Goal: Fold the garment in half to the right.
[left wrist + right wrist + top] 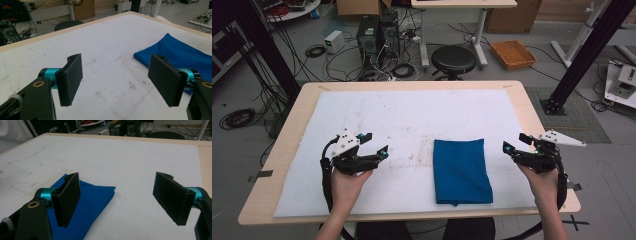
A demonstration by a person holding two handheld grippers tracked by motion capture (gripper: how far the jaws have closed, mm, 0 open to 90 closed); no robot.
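A folded blue cloth (pixel 461 171) lies flat on the white mat (pixel 412 115), right of the table's middle and close to the front edge. My left gripper (pixel 376 144) hovers to the cloth's left, open, with nothing between its jaws. Through its own camera the left gripper (pixel 120 80) looks over stained mat, and the blue cloth (pixel 180 55) lies beyond its right jaw. My right gripper (pixel 515 142) is held to the cloth's right, also open and empty. In the right gripper view the gripper (pixel 125 197) faces bare mat, with the cloth's corner (pixel 92 197) behind its left jaw.
The mat covers most of a light wooden table (pixel 532 115). On the floor behind stand a black stool (pixel 453 59), computer towers (pixel 377 32) with loose cables, and an orange tray (pixel 513 53). Black frame posts (pixel 584 55) rise at both sides.
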